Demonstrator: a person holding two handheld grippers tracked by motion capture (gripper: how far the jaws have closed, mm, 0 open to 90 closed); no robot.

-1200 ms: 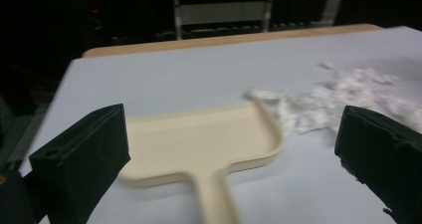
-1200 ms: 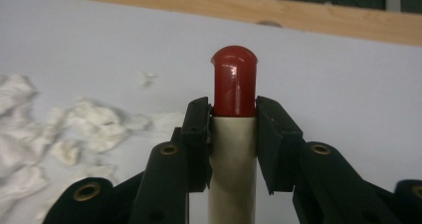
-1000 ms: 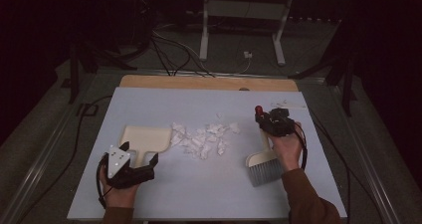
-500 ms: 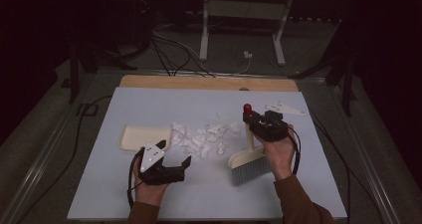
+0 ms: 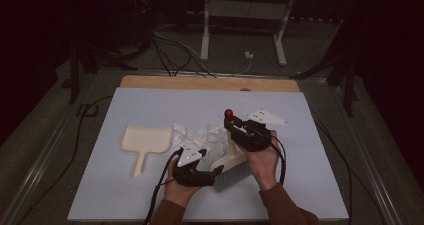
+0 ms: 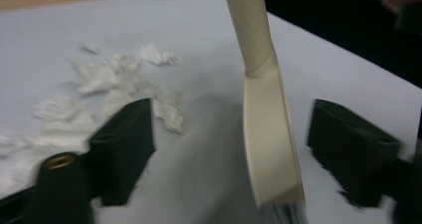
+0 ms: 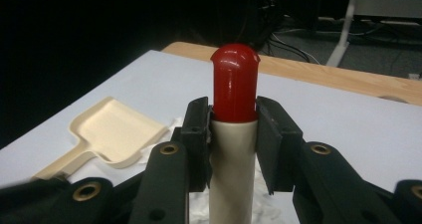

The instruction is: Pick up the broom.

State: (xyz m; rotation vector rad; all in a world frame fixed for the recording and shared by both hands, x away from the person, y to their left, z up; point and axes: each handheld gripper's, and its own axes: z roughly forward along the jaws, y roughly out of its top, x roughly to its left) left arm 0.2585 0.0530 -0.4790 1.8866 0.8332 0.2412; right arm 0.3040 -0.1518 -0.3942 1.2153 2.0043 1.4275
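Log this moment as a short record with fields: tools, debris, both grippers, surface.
brush: cream handle with red cap, bristles down on the mat
dustpan: cream, lying flat at the left, untouched
debris: white paper scraps heaped between dustpan and brush
right gripper: shut on brush handle just below the cap
left gripper: jaws have just been closing, brush head between them, pads not yet on it
surface: pale mat on a wooden-edged table

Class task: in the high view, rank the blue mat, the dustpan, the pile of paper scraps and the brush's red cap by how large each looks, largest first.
1. Blue mat: by far the largest.
2. and 3. Dustpan and paper scraps: they look about alike; the right gripper hides part of the pile, so no ranking.
4. Red cap: the smallest.
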